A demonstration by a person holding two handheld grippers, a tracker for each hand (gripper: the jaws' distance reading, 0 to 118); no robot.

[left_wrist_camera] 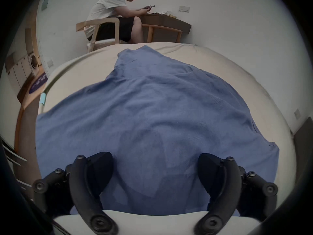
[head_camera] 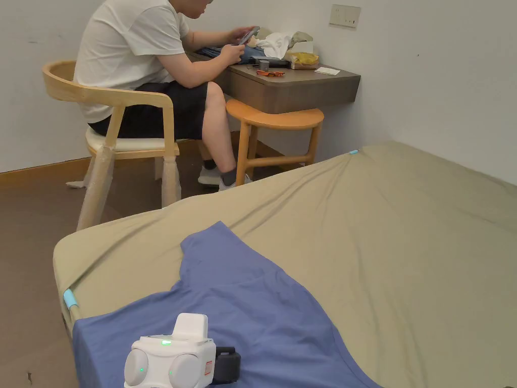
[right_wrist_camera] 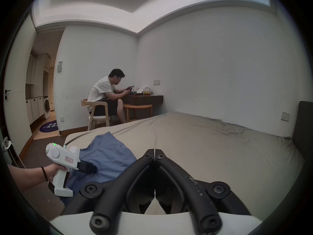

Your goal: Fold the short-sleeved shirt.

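left gripper (left_wrist_camera: pixel 155 167) spread wide over blue shirt (left_wrist_camera: pixel 152 111); right gripper (right_wrist_camera: pixel 155 151) closed, empty

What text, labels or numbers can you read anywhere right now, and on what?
No text is legible.
Red-edged label on the body of the left hand-held gripper: too small to read.
White lettering on the dark round floor mat: blurred, unreadable.

I see a plain blue shirt (head_camera: pixel 252 313) on the bed (head_camera: pixel 414 242), whose sheet is olive-tan with pale blue corner clips. My left claw (left_wrist_camera: pixel 155 169) has black jaws on a white body, and the right claw (right_wrist_camera: pixel 155 151) is black too.
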